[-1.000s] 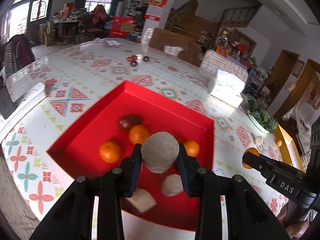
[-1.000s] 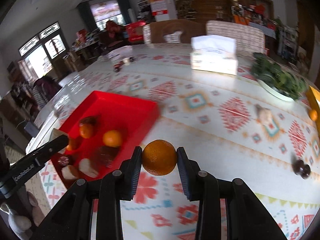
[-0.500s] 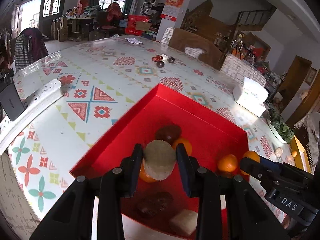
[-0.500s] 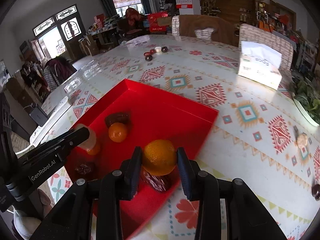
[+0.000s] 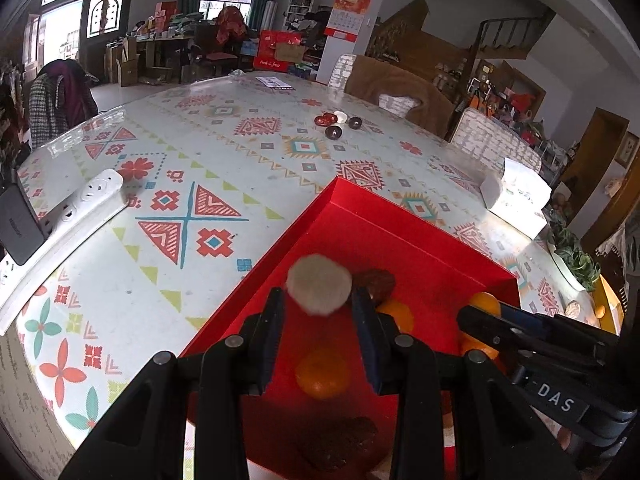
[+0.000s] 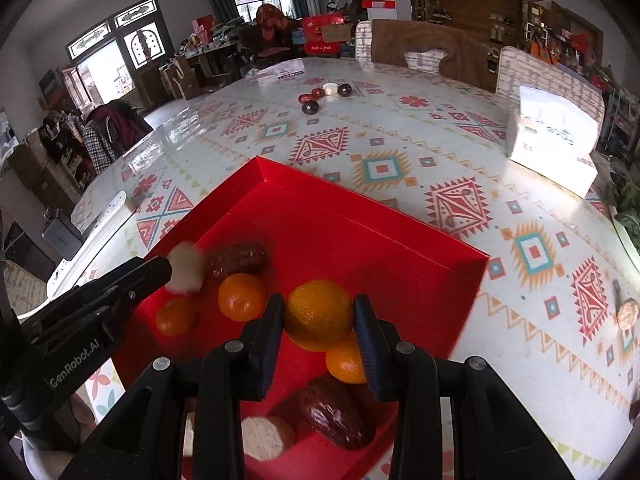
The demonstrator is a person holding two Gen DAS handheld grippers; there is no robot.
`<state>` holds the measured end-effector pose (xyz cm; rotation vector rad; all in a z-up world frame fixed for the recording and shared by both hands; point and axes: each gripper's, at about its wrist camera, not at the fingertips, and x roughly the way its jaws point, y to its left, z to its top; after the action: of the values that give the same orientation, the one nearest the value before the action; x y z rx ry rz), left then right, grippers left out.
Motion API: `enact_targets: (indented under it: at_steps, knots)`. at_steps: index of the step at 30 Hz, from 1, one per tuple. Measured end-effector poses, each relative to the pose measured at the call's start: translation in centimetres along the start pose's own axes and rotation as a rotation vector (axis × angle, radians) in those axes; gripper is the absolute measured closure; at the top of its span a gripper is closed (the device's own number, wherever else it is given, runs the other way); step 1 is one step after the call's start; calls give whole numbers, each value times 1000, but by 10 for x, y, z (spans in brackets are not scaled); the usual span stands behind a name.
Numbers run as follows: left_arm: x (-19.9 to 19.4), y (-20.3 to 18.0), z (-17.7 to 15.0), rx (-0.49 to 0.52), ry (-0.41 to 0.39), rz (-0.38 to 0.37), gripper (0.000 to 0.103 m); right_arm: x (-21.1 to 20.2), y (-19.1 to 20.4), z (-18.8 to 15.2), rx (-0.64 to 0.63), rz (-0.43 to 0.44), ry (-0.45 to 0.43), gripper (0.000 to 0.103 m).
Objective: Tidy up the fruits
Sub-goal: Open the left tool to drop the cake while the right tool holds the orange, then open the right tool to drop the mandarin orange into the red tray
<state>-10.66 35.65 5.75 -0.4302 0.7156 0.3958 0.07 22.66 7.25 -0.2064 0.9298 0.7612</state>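
While both tools hang over the red tray, the scene reads so.
Left tool (image 5: pixel 318 306): fingers spread; the pale round piece (image 5: pixel 319 283) sits at their tips, blurred, and I cannot tell if they touch it.
Right tool (image 6: pixel 319 318): pinching an orange (image 6: pixel 318 314) above the tray's middle.
Tray (image 6: pixel 360 216): near the tabletop's (image 6: pixel 400 140) left edge, toward its near edge; it holds three more oranges (image 6: pixel 241 296), two brown dates (image 6: pixel 238 258) and a pale cut piece (image 6: pixel 266 438) at its near wall.
In the way: an orange (image 5: pixel 323 374) lies under the left tool; another orange (image 6: pixel 346 362) lies just under the right tool.
Around: tissue box (image 6: pixel 554 146) by the right edge, power strip (image 5: pixel 60 220) on the left edge, small dark fruits (image 6: pixel 310 107) toward the far edge.
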Motion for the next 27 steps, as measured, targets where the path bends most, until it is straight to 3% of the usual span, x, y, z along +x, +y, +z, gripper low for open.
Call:
enact_targets:
  at_steps: [12, 17, 22, 27]
  knots:
    - [5, -5, -1, 13, 9, -10, 68, 13, 1, 4, 4, 11, 12, 64]
    - [-1, -6, 0, 5, -6, -15, 48, 10, 2, 5, 2, 32, 1, 63]
    - [-14, -6, 2, -14, -32, -18, 38, -3, 3, 6, 5, 37, -33, 63]
    - [-26, -9, 2, -14, -45, -20, 32, -18, -1, 6, 16, 29, -64, 55]
